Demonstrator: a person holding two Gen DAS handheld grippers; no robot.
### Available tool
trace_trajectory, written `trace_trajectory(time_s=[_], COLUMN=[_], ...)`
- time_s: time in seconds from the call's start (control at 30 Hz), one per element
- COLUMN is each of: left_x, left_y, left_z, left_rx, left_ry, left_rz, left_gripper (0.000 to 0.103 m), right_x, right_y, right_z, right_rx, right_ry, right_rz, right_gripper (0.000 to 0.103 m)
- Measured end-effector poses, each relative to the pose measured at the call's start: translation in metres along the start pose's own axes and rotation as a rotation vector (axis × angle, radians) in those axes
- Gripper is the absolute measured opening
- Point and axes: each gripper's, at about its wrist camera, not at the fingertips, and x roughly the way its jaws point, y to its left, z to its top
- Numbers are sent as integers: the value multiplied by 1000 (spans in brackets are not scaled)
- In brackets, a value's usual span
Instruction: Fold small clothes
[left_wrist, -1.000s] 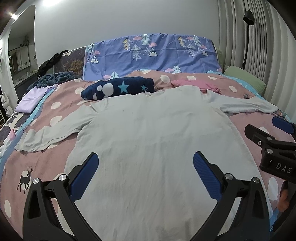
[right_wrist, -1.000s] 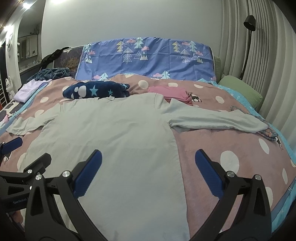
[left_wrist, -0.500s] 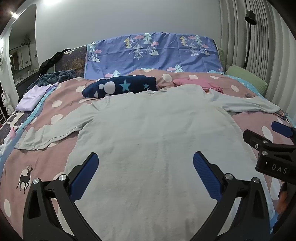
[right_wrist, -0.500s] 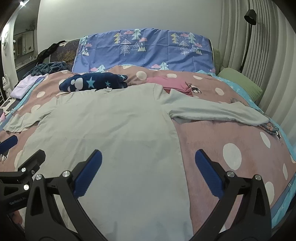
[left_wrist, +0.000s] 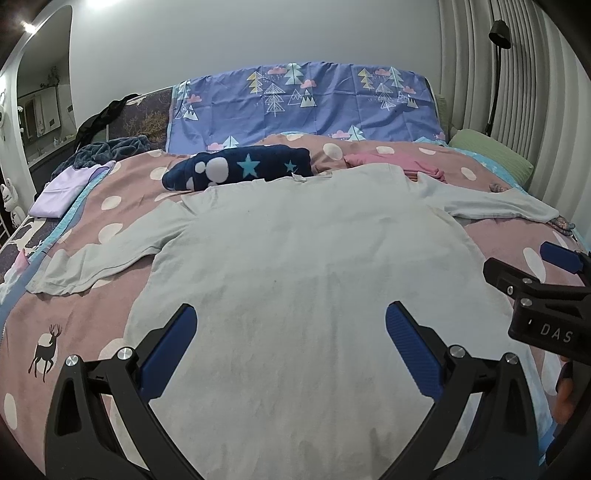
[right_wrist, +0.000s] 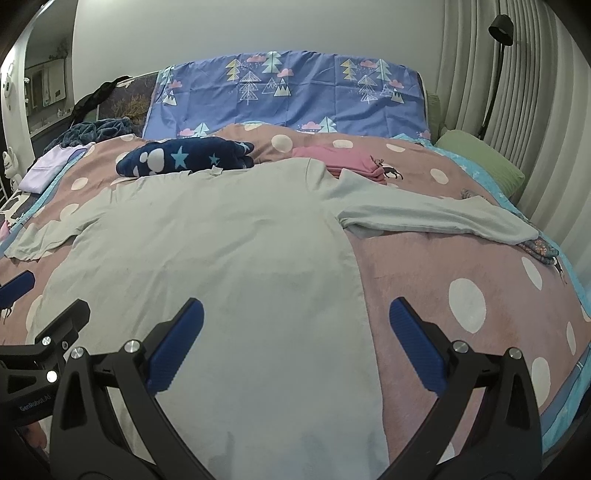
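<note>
A pale grey long-sleeved shirt (left_wrist: 295, 266) lies flat on the bed with both sleeves spread out; it also shows in the right wrist view (right_wrist: 221, 258). My left gripper (left_wrist: 290, 343) is open and empty above the shirt's lower middle. My right gripper (right_wrist: 295, 343) is open and empty above the shirt's right hem edge. The right gripper shows at the right edge of the left wrist view (left_wrist: 546, 291). The left gripper shows at the left edge of the right wrist view (right_wrist: 40, 343).
The pink polka-dot bedspread (right_wrist: 461, 280) covers the bed. A folded navy star garment (left_wrist: 240, 168) and a folded pink garment (right_wrist: 340, 158) lie behind the shirt. A lilac garment (left_wrist: 62, 188) lies far left, a green pillow (right_wrist: 480, 164) far right, a blue tree-print cloth (left_wrist: 306, 103) at the headboard.
Both grippers have drawn back and risen slightly over the shirt, so a bit more of the bed shows. The shirt has not moved. Both grippers stay open.
</note>
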Motion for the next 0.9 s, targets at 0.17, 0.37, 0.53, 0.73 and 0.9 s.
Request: trace_trajectory(time_s=[0.17,0.37,0.53,0.73,0.9], left_x=[1,3,1,1,1], left_y=[0,1,0,0,1], left_z=[-2,-3,-5,-6,-6], left_rx=[-5,-9,2,8,9], left_ry=[-8,-7,-20,-24,-24], left_rz=[-1,-20,-43,-50,-50], left_gripper=[102,102,102,102,102], right_x=[1,3,5,5,6], right_y=[2,3,3,6,7], right_z=[-2,-2,-3,-4,-3], right_rx=[-3,-7,-8,-12,-12], right_ry=[3,6,12,18,20], right_rz=[1,2,3,2,3], right_gripper=[101,101,101,101,101])
